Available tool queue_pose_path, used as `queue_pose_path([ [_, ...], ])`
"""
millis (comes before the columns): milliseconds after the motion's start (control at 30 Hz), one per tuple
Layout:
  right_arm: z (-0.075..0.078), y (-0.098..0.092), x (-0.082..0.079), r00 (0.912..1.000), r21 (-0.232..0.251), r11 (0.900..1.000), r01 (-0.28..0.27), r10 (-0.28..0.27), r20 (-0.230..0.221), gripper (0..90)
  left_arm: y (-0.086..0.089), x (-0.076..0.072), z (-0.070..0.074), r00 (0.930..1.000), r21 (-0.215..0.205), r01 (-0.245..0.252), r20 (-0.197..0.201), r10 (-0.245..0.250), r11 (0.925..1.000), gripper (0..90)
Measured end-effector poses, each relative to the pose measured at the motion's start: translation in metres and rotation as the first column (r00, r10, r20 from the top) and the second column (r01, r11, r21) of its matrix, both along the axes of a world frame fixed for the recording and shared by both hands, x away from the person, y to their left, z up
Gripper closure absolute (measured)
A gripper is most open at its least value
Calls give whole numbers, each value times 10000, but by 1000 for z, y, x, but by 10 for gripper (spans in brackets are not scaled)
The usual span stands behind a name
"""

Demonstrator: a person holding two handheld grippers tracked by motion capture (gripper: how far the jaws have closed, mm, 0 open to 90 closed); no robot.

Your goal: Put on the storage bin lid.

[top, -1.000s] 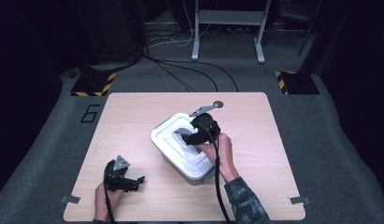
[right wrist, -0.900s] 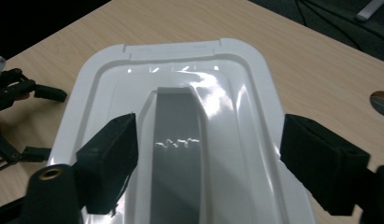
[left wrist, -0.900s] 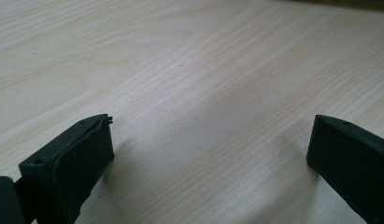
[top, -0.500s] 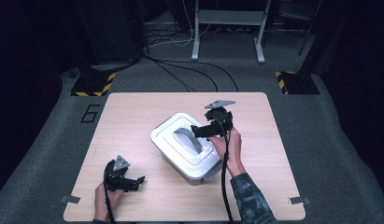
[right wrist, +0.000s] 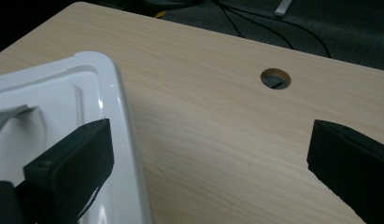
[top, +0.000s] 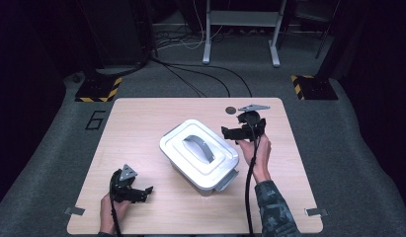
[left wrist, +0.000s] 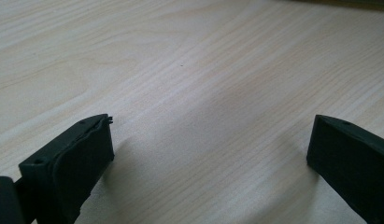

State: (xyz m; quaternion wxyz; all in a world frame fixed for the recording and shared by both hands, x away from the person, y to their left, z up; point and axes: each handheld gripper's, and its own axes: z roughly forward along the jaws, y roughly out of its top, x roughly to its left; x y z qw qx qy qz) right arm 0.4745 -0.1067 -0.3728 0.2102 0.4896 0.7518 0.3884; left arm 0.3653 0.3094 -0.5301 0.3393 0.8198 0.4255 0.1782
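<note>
The white box (top: 199, 154) sits mid-table with its lid on and grey handle (top: 198, 148) up. The right gripper (top: 232, 132) has just been opening and hangs just beside the box, jaws wide with nothing between them, seemingly having let go. The left gripper (top: 141, 193) rests near the table's (top: 136, 123) front edge, jaws spread over bare wood, probably waiting. A cable hole (right wrist: 275, 78) lies well clear, so nothing blocks either hand

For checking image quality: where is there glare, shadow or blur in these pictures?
High view: dark surroundings, lit table, mild sheen on the white box lid. Right gripper view: bright glare on the lid rim. Left gripper view: soft shadows beside the blurred near jaws.
</note>
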Motion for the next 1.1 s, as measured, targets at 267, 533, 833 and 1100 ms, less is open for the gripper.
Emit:
queue_pose_path([
  [267,-13,-26,4,9980,46,9983,585,-584,-242,5,0,0,0,10000,-10,-24,19,24,10000,1],
  [533,-26,-49,3,9923,-22,9932,1160,-1160,-437,3,-1,0,0,10000,-64,-65,35,65,10000,1],
  [833,-59,-71,0,9803,-335,9849,1701,-1726,-957,1,-1,0,0,10000,-58,-61,34,61,10000,1],
  [1100,-91,-86,-5,9695,-371,9781,2049,-2080,-1292,0,-1,0,0,10000,-59,-64,58,64,10000,1],
])
